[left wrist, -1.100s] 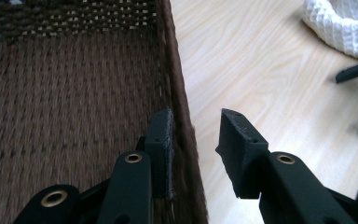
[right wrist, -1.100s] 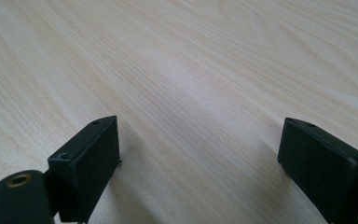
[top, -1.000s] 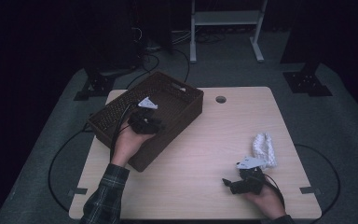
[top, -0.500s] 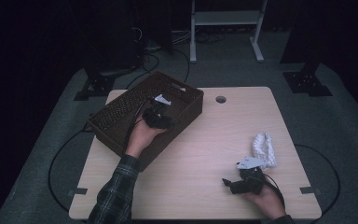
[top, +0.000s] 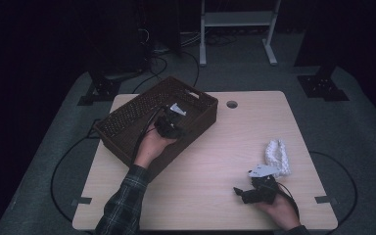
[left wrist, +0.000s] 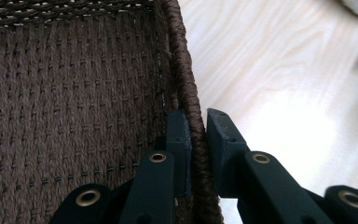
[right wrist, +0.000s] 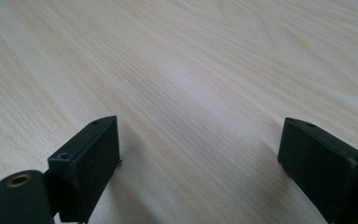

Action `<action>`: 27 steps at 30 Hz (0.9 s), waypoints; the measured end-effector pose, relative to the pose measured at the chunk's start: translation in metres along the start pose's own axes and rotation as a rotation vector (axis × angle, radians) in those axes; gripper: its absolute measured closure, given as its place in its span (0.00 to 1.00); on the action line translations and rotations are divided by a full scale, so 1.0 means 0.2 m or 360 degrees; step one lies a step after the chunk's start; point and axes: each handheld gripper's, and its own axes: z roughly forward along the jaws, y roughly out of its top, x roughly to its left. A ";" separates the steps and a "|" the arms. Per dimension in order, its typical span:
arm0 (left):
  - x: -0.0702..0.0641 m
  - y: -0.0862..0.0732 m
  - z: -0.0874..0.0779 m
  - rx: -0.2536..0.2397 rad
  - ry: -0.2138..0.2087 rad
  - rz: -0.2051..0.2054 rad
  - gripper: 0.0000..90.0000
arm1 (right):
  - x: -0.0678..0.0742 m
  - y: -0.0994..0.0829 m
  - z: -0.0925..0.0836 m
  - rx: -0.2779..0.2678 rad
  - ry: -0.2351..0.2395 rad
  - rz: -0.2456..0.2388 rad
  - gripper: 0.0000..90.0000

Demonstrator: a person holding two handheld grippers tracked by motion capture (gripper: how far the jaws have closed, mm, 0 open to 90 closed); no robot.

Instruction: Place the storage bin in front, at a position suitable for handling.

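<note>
We saw left gripper (left wrist: 198, 140) centre-left of high view, forearm stretched up from bottom edge, jaws just closing, pinching rim of woven basket (top: 142, 115); right gripper (right wrist: 200, 163) spread wide, low over bare table (top: 225, 161), lower right

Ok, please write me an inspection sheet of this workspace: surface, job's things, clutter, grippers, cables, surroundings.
Surface: light wooden table, round hole near far edge.
Job's things: brown woven basket at the table's far left, overhanging the edge; white cloth at right.
Clutter: nothing seen.
Grippers: left gripper has just been closing, jaws astride the basket's rim, one inside, one outside, pressing it. Right gripper open, low over bare wood.
Cables: one trails from each gripper; more lie on the floor beyond.
Surroundings: dark room, grey floor, white frame legs behind.
</note>
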 end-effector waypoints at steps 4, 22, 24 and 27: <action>-0.06 0.00 0.00 -0.0015 -0.0034 0.0026 0.87 | 0.00 0.00 0.00 -0.0002 -0.0001 -0.0003 0.13; -0.30 0.03 0.04 -0.0025 -0.0150 0.0114 0.87 | 0.00 0.00 0.00 0.0001 0.0000 0.0005 0.13; -0.29 0.02 0.04 -0.0030 -0.0157 0.0111 0.86 | 0.00 0.00 0.00 0.0001 0.0000 0.0005 0.13; -0.28 0.02 0.03 -0.0043 -0.0175 0.0102 0.85 | 0.00 0.00 0.00 0.0001 0.0000 0.0004 0.13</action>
